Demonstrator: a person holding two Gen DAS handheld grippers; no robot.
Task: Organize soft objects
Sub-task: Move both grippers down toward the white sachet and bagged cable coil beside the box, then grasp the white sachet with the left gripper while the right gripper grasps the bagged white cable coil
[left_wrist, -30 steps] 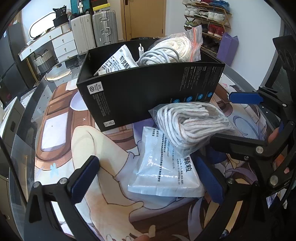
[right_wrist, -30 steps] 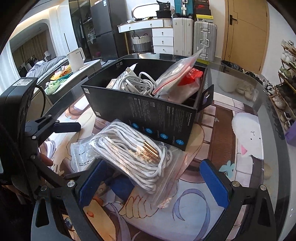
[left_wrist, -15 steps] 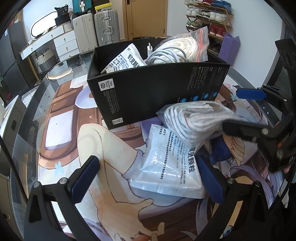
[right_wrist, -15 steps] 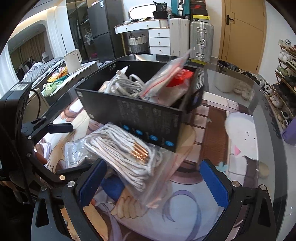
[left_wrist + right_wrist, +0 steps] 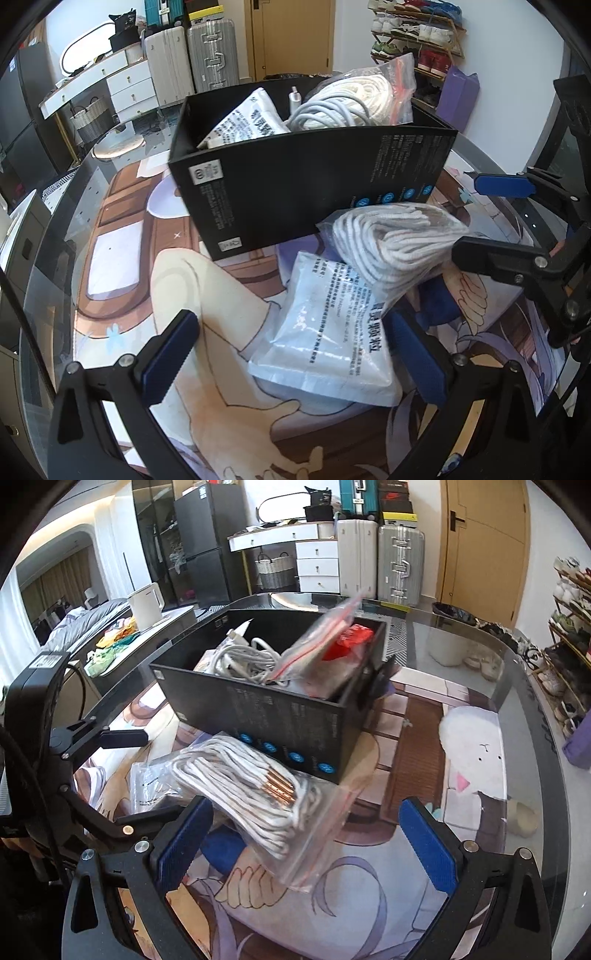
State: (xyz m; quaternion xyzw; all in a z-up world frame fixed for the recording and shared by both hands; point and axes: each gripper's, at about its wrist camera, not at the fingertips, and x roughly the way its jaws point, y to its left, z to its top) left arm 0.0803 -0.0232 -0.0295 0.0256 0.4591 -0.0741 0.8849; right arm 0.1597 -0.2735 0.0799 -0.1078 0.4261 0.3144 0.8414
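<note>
**Cord bag between your spread grippers**

Your right wrist view alone shows the copper tips in the bagged white cord (image 5: pixel 255 794). Both grippers, left (image 5: pixel 295 354) and right (image 5: pixel 306 845), gape empty. The black box (image 5: pixel 303 192) holds cables and packets.

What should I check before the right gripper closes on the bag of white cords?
1. Right gripper open: ok.
2. Bag of cords between its fingers: ok, though it sits nearer one finger.
3. Bag free of the white packet: not ok, it overlaps the packet's edge.
4. Left gripper out of the way: ok, open, around the packet, not on the bag.
5. Room in the black box: cannot tell; cables and bags already stand above its rim.
</note>
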